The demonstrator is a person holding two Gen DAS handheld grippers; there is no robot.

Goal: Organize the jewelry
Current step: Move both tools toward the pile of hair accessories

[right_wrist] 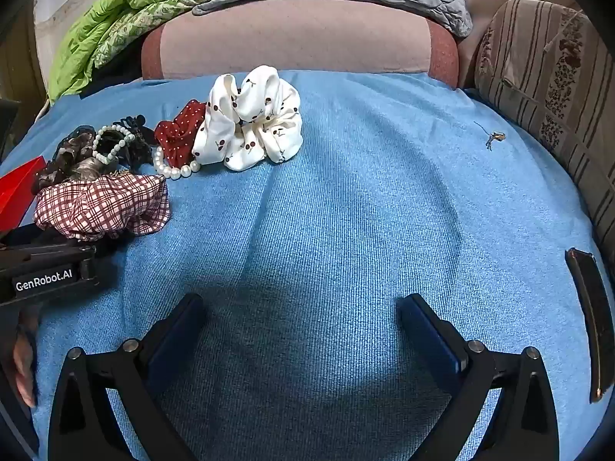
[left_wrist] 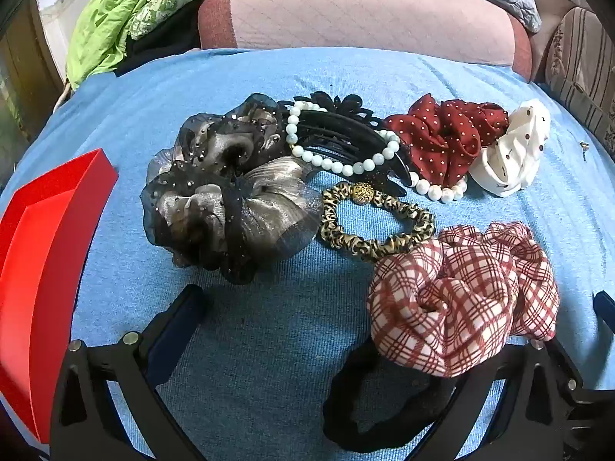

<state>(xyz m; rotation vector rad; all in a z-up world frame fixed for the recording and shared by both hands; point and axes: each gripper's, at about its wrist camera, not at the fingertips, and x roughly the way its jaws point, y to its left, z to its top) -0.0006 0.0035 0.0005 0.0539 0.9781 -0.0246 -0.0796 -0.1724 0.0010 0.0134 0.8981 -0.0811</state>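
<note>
Left wrist view: the blue cloth point(left_wrist: 269, 345) spreads under the left gripper point(left_wrist: 392, 307), whose jaws stand wide apart and hold nothing. The red box point(left_wrist: 46, 253) lies just off its left finger, open. Ahead of the fingers sits the heap to be sorted — the grey-black organza scrunchie point(left_wrist: 226, 199) ahead to the left, the plaid scrunchie point(left_wrist: 461, 299) against the right finger, the red dotted scrunchie point(left_wrist: 442, 134) and the white scrunchie point(left_wrist: 511, 150) farther ahead to the right, then the black hair claw point(left_wrist: 342, 130), the leopard hair tie point(left_wrist: 376, 223) and the pearl bracelet point(left_wrist: 338, 153). The right gripper point(right_wrist: 303, 326) is likewise spread and empty over bare cloth, the heap far to its left. Nothing seems boxed yet, so this looks like the opening approach; the next move likely calls for closing on one piece — the plaid scrunchie is nearest — and carrying it left to the box.
</note>
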